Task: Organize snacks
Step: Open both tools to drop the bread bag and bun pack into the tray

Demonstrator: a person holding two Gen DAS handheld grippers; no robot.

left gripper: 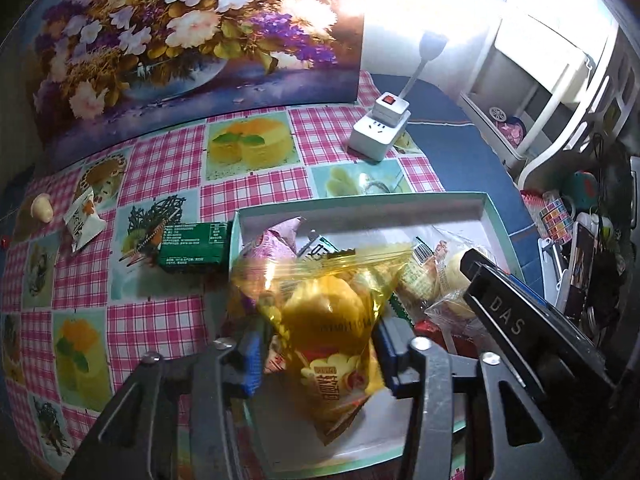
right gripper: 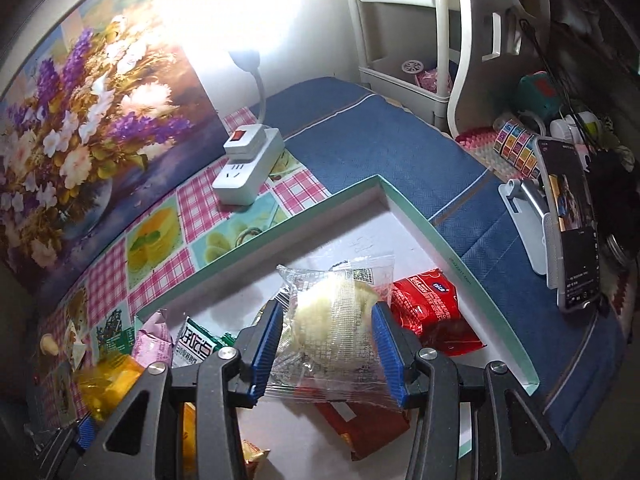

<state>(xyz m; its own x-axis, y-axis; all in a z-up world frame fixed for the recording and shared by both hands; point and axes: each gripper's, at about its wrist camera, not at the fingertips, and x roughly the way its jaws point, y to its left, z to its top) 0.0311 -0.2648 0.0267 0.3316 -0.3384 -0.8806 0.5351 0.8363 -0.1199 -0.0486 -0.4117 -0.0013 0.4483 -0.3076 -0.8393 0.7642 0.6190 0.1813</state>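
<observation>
My left gripper [left gripper: 320, 344] is shut on a yellow snack packet [left gripper: 328, 320] and holds it over the left part of a shallow teal-rimmed box [left gripper: 360, 202]. My right gripper [right gripper: 328, 344] is shut on a clear packet with a pale pastry [right gripper: 336, 320] above the same box [right gripper: 448, 248]. The right gripper's body [left gripper: 520, 312] shows at the right of the left wrist view. Inside the box lie a red packet [right gripper: 428, 312], a pink packet [right gripper: 154, 344], a green-and-white packet [right gripper: 198, 346] and a brown packet [right gripper: 368, 428]. The yellow packet also shows in the right wrist view [right gripper: 108, 384].
On the checked tablecloth left of the box lie a green packet [left gripper: 196, 246], a white-and-orange packet [left gripper: 82, 220] and a small pale candy [left gripper: 42, 208]. A white power strip with a lamp [left gripper: 380, 128] stands behind the box. A phone on a stand [right gripper: 568, 232] and clutter sit at the right.
</observation>
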